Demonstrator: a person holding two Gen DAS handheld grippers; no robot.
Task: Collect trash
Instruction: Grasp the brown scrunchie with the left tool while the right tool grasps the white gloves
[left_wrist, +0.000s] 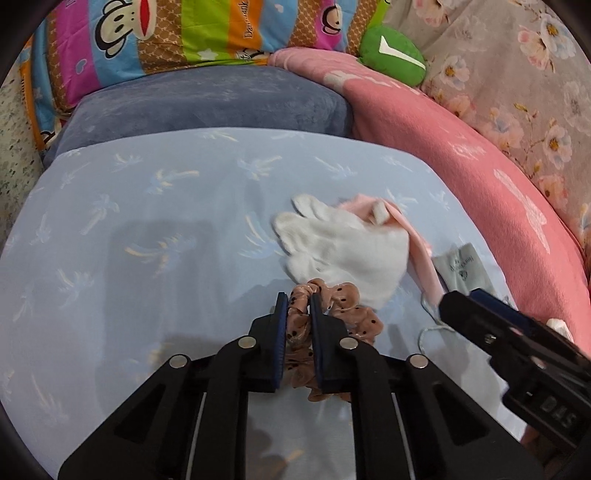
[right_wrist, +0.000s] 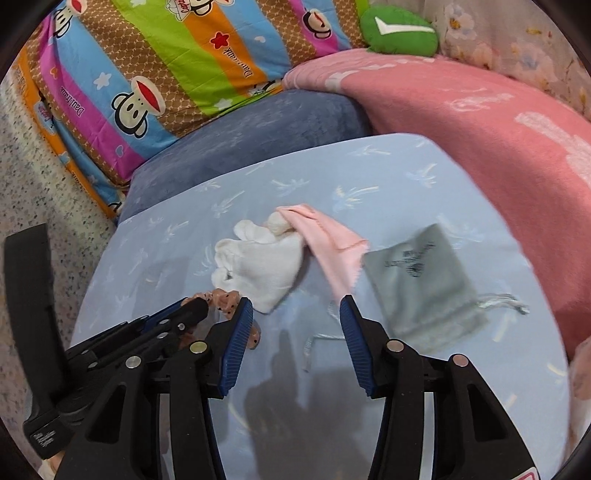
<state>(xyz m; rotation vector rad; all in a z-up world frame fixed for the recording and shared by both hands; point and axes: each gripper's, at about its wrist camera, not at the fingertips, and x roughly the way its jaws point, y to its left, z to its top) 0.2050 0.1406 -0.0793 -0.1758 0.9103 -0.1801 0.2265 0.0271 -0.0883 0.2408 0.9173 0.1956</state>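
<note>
Left tool (left_wrist: 296, 301), in the left wrist view, has its two blue-padded fingers narrowly closed on a pink dotted scrunchie (left_wrist: 332, 321); the fabric is pressed between the pads and bulges out to the right of them. Just behind the scrunchie lies a white glove (left_wrist: 343, 251), and a pink cloth (left_wrist: 406, 236) lies partly under its far edge. A grey drawstring pouch (left_wrist: 461, 269) is beside the cloth, near the pink blanket (left_wrist: 480, 147). All rest on a light blue sheet (left_wrist: 147, 221) — the right tool (left_wrist: 458, 299) comes in from the right side, low over the pouch.

In the right wrist view, the right tool (right_wrist: 296, 310) stands wide open above the sheet (right_wrist: 406, 177), holding nothing. The pouch (right_wrist: 421, 284) lies just right of its right finger. The left tool (right_wrist: 195, 306) is seen at the left — gripping the scrunchie (right_wrist: 225, 299), which touches the glove (right_wrist: 258, 266).
</note>
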